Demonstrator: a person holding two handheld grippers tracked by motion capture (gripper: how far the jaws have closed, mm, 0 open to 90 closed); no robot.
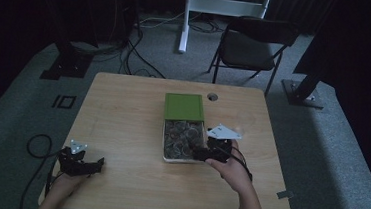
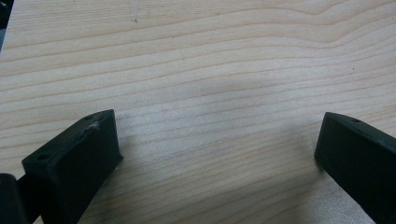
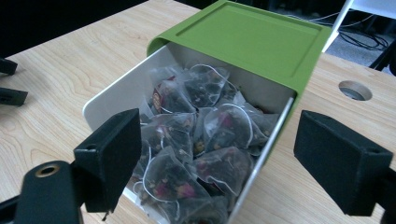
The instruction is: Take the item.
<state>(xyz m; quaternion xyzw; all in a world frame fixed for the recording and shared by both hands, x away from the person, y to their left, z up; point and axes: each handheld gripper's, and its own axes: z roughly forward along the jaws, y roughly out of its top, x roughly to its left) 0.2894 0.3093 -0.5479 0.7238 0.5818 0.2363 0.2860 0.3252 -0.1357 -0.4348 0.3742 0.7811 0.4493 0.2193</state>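
The right gripper (image 3: pixel 215 154) hangs with jaws apart over the tea bags (image 3: pixel 205 135) in the white drawer (image 1: pixel 165 153), pulled from its green sleeve (image 1: pixel 184 106) mid-counter, likely to pick one. The left gripper (image 1: pixel 82 162), jaws apart, idles near the counter's (image 1: pixel 123 109) front-left corner.

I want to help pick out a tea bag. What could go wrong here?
1. The right tool is open over a packed drawer; its jaws might pinch several tea bags at once.
2. The thin mesh bags could tear if squeezed hard.
3. The drawer sits half out of its green sleeve; a push might slide it.
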